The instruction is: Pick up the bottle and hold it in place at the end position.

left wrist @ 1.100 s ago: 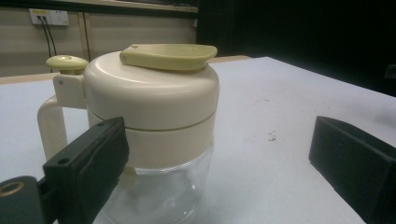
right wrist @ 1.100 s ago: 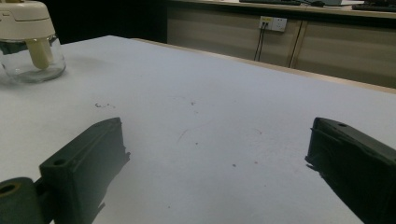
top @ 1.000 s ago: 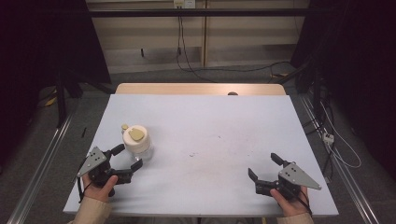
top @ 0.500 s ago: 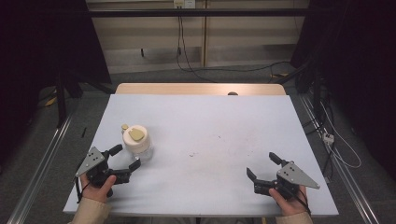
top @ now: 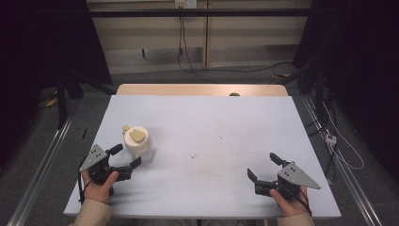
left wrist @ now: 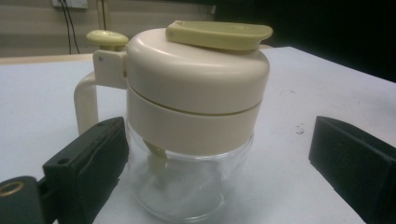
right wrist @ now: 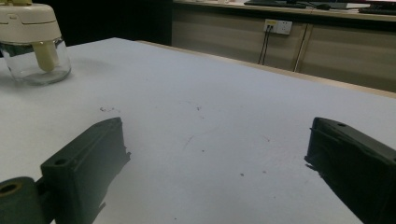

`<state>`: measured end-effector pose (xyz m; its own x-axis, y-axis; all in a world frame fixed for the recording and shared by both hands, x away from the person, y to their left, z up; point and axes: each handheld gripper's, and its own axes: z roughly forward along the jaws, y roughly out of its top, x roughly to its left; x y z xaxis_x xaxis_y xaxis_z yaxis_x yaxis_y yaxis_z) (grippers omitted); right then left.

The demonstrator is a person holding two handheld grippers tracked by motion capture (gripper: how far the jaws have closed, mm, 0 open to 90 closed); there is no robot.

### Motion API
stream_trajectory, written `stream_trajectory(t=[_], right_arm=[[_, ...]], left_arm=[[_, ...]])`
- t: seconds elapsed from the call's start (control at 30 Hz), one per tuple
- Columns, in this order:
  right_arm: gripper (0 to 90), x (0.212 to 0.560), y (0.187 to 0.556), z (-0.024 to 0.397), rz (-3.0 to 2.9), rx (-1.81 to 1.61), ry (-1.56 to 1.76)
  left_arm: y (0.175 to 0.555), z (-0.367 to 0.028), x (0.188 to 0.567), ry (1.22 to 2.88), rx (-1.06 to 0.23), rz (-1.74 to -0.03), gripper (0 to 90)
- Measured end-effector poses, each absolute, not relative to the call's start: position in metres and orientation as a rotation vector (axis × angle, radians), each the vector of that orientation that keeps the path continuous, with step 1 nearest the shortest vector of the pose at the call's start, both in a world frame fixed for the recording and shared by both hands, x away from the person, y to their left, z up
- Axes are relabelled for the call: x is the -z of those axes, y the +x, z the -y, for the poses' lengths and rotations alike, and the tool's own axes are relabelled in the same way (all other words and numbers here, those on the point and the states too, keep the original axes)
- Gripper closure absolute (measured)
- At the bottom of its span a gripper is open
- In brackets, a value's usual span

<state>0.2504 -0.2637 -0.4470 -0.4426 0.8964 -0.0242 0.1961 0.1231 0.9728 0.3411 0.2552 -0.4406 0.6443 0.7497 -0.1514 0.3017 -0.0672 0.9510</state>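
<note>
Dark surroundings and a pale panelled wall with trailing cables frame a light grey worktop [top: 211,136], bare apart from one item and some faint scuff marks.

Item: a small clear glass jug [top: 137,141] with a cream plastic lid, cream handle and a yellow-green flip cap. It stands upright just ahead of the left gripper [top: 126,160]. In the left gripper view the jug [left wrist: 191,116] sits between the spread fingers [left wrist: 88,158], nearer the one at the left of that view. Whether that finger touches the glass cannot be told; the other finger is clearly apart from it.

Left gripper: fingers open, nothing held, aimed at the jug's glass body below the lid. Judgement: this is an approach to grasp, with the spread set wide enough to pass the body.

Right gripper [top: 264,168]: fingers open and empty, resting low, well apart from the jug, which appears far beyond its fingers in the right gripper view [right wrist: 35,44]. Judgement: parked clear, possibly in reserve for the lid.

Limits of observation: the jug's base is cut off in the left gripper view. A cream stem hangs inside the glass; its purpose is unclear. The jug looks empty, though clear liquid cannot be ruled out.
</note>
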Motion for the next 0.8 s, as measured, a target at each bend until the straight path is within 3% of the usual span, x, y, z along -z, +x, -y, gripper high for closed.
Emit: stream_trajectory(t=[0.8], right_arm=[[4.1, 0.447, 0.251, 0.262, -1.755, -1.361, 1.06]], left_arm=[[0.36, -0.249, 0.443, 1.671, -0.484, -0.918, 4.7]])
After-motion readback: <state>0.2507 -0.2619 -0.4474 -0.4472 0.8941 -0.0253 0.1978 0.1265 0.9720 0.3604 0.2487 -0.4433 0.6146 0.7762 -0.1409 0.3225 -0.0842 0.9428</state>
